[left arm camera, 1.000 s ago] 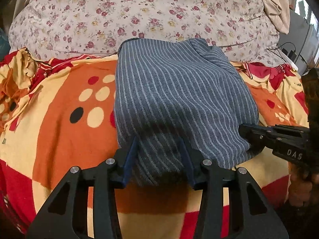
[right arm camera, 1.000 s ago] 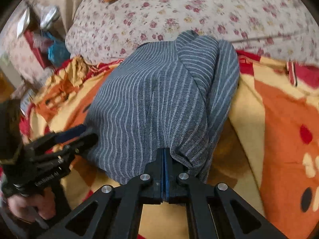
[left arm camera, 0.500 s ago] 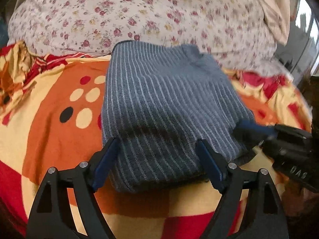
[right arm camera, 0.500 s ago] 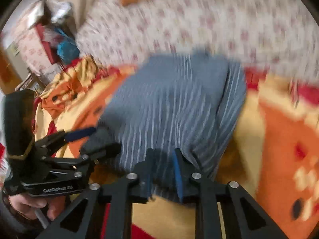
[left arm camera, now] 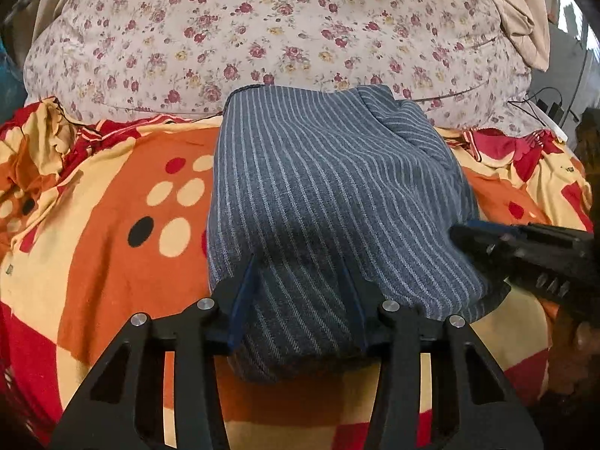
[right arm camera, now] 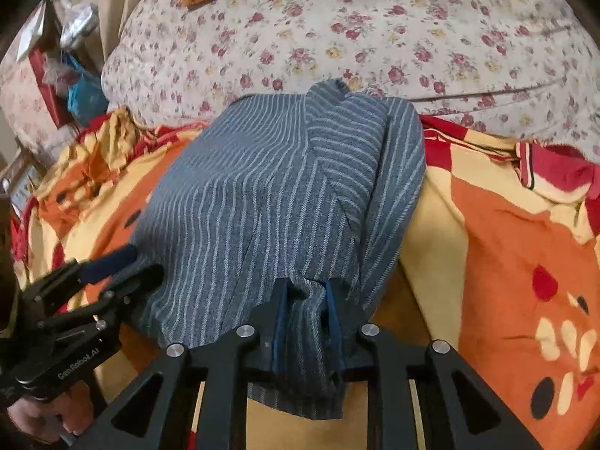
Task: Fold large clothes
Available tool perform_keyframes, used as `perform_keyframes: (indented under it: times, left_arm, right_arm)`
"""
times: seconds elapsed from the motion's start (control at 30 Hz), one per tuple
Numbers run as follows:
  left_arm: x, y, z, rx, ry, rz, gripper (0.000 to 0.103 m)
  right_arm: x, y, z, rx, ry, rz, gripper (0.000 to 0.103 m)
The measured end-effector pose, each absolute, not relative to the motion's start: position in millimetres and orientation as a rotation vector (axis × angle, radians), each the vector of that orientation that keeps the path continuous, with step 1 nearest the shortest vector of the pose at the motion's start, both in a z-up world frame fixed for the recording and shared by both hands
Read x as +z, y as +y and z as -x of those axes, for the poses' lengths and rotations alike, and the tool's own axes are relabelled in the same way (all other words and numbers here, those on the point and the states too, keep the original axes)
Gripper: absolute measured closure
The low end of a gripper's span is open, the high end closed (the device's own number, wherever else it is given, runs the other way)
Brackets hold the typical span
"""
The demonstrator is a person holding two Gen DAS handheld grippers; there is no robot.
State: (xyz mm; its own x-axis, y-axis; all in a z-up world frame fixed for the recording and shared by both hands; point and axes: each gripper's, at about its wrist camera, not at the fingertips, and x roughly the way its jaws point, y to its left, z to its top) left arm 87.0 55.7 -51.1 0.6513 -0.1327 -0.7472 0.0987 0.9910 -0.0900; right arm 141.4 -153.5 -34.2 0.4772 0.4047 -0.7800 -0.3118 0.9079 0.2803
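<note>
I see the striped grey garment (left arm camera: pixel 330 202) folded on the bed's orange blanket (left arm camera: pixel 112 225), just below the floral pillow (left arm camera: pixel 262 37). My left claw (left arm camera: pixel 300 300) and right claw (right arm camera: pixel 307 311) both straddle its near hem, parted, probably to lift and fold together.

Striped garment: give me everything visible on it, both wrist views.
The blue-grey striped garment looks like woven twill with thin pale stripes, folded into a thick rectangular bundle. A narrower layer with stripes running crosswise overlaps its far right part. It lies on the orange, yellow and red patterned blanket, its far edge against the floral quilt. The left gripper and right gripper each straddle bunched cloth at the near edge, jaws partly apart; the near edge droops below them.
</note>
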Motion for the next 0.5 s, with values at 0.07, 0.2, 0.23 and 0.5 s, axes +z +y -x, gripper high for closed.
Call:
perform_keyframes:
  times: [0.07,0.2,0.23,0.5]
  left_arm:
    - [-51,56,-87,-0.129,0.854,0.051,0.059]
    - [-51,57,-87,-0.130,0.855,0.054,0.059]
    - [-51,57,-87,-0.130,0.856,0.056,0.059]
    - [-50,61,-89,-0.148,0.860,0.084,0.058]
  right_arm:
    - [-5,-161,-143,0.433,0.832,-0.112,0.084]
    - [19,-149,-189,0.412,0.813,-0.114,0.084]
    - [21,-145,-201,0.407,0.821,-0.118,0.084]
    - [-29,-115,-294,0.273,1.014,-0.128,0.084]
